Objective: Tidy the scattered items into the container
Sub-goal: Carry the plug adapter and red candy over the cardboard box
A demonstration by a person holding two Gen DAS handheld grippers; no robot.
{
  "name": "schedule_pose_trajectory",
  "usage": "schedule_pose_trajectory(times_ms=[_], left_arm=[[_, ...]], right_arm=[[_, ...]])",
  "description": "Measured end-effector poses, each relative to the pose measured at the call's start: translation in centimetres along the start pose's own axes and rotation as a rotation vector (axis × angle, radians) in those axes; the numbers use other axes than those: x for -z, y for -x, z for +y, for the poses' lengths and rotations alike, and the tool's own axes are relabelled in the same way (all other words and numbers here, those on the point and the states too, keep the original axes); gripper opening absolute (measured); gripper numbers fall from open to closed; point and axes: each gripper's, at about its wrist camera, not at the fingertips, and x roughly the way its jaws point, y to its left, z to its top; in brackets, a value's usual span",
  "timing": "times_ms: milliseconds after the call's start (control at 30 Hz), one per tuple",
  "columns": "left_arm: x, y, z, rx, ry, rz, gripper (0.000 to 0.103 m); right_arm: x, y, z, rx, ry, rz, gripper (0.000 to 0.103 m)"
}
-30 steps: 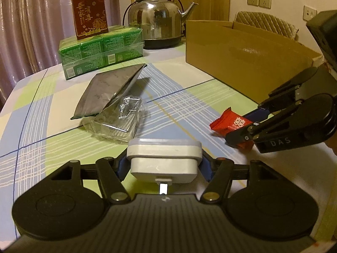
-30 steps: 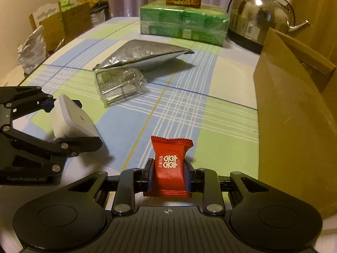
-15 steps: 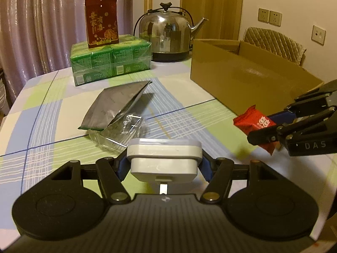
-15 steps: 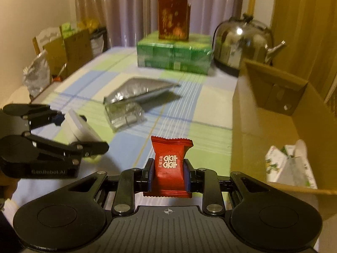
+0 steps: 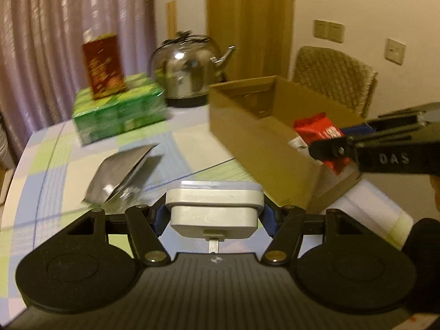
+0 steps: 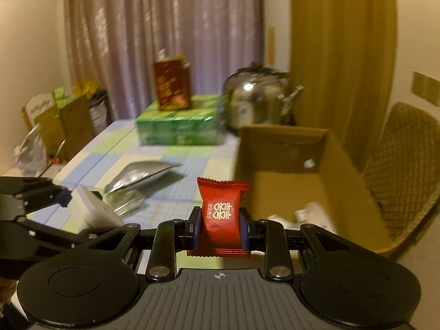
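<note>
My left gripper (image 5: 214,216) is shut on a white plug adapter (image 5: 214,206), held above the checked tablecloth short of the open cardboard box (image 5: 247,143). My right gripper (image 6: 219,227) is shut on a red candy packet (image 6: 220,214), upright between the blue pads. In the left wrist view the candy packet (image 5: 319,132) and right gripper (image 5: 341,148) hang over the box's near right part. In the right wrist view the box (image 6: 341,170) lies ahead and right, with white items inside; the left gripper (image 6: 68,209) with the plug adapter (image 6: 90,211) is at the left.
A silver foil pouch (image 5: 121,173) and a clear plastic pack (image 6: 126,206) lie on the table. A green wrapped pack (image 5: 118,112) with a red box (image 5: 103,66) on top and a steel kettle (image 5: 189,71) stand at the back. A wicker chair (image 5: 335,77) is behind the box.
Both grippers have risen and moved toward the box with their items still held. The right gripper with the candy now hangs over the box instead of beside it.
</note>
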Motion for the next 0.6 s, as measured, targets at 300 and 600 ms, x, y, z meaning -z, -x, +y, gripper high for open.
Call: schedule_pose_trajectory(times_ms=[300, 600], left_arm=[[-6.1, -2.3, -6.5, 0.073, -0.122, -0.063, 0.06], [-9.5, -8.0, -9.8, 0.124, -0.187, -0.06, 0.06]], right_arm=[[-1.0, -0.2, -7.8, 0.072, -0.082, -0.019, 0.025], [-0.7, -2.7, -13.1, 0.075, -0.179, 0.008, 0.025]])
